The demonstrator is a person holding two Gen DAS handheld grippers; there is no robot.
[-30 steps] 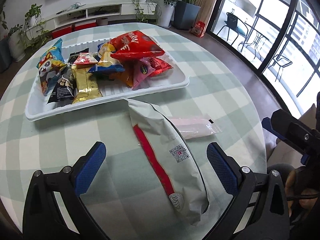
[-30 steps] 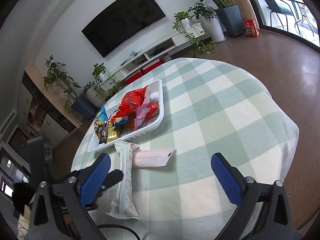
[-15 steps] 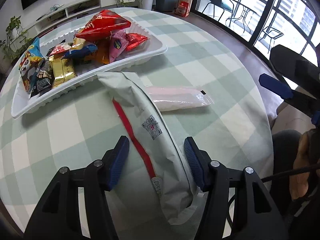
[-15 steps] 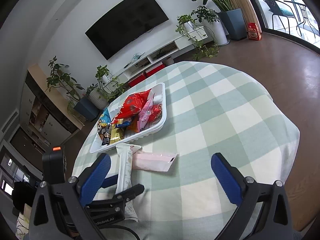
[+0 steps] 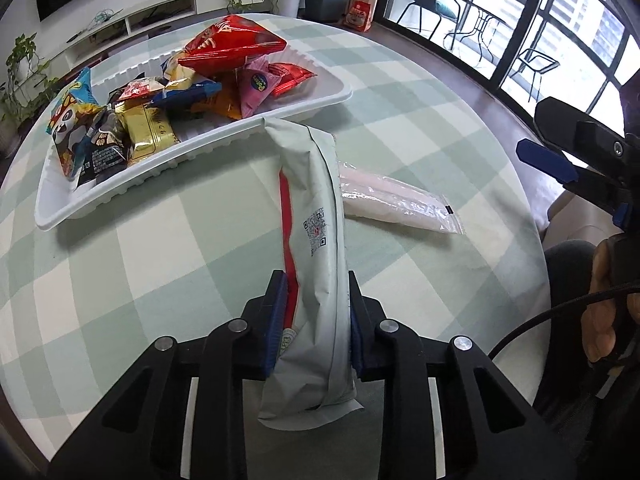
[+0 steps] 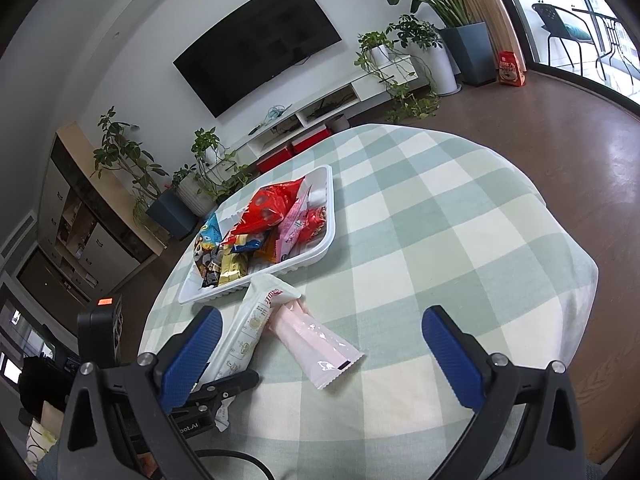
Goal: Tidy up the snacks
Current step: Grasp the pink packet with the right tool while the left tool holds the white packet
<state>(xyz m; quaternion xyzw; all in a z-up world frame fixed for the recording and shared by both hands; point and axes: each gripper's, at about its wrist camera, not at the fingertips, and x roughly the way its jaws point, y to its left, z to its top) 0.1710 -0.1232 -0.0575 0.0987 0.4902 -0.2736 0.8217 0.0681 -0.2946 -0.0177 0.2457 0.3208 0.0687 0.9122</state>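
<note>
My left gripper [image 5: 316, 320] is shut on the near end of a long white snack packet with a red stripe [image 5: 312, 216]; the packet's far end reaches the rim of the white tray [image 5: 120, 184]. The packet also shows in the right wrist view [image 6: 252, 332]. A pink packet [image 5: 396, 204] lies on the tablecloth right of it, also in the right wrist view [image 6: 316, 340]. The tray [image 6: 328, 236] holds several snack bags, a big red one [image 5: 232, 44] on top. My right gripper [image 6: 324, 360] is open and empty above the near table edge, near the pink packet.
The round table has a green-and-white checked cloth [image 6: 440, 220]. Its edge drops to a brown floor at the right. Plants, a TV and a low white cabinet stand beyond the table. The right gripper shows at the right in the left wrist view [image 5: 576, 160].
My left gripper moved forward over the white packet and closed from wide open onto its near end. The right gripper stayed open and barely moved.
</note>
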